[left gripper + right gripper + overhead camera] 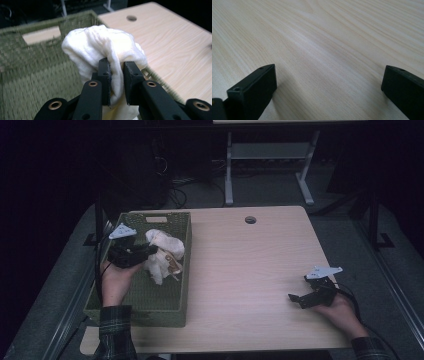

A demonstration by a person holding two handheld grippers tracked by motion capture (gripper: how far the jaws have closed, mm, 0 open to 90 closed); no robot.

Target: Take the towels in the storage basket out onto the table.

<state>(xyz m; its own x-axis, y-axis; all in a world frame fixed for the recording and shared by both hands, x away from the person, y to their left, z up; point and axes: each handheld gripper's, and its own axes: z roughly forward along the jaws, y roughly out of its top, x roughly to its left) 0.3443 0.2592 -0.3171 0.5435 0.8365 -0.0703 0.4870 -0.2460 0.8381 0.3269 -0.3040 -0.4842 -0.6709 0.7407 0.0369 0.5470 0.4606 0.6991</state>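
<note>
Our left claw (117, 75) is clamped on a crumpled white cloth (105, 47): in the left gripper view a fold of the fabric is pinched between the two black jaws, the bulk of the cloth bulges up and beyond the jaw tips, and a loose end hangs down below them. From the high view we see this left claw (150, 251) held over the woven olive-green rectangular basket (172, 312), at its left-middle part, with the cloth (162, 252) bunched just to the right of the jaws and reaching toward the basket's right wall. A small tan piece shows at the cloth's lower right edge; we cannot tell what it is. In the left gripper view the basket's far wall (32, 45) rises behind the cloth, with a rectangular handle cut-out in it.

Our right claw (327, 92) stands wide open with nothing between its jaws, which frame bare wood grain in the right gripper view. In the high view the right claw (295, 297) sits low near the right front of the pale wooden tabletop (250, 270), well apart from the basket and the cloth. A round cable hole (250, 220) lies near the tabletop's far edge.
</note>
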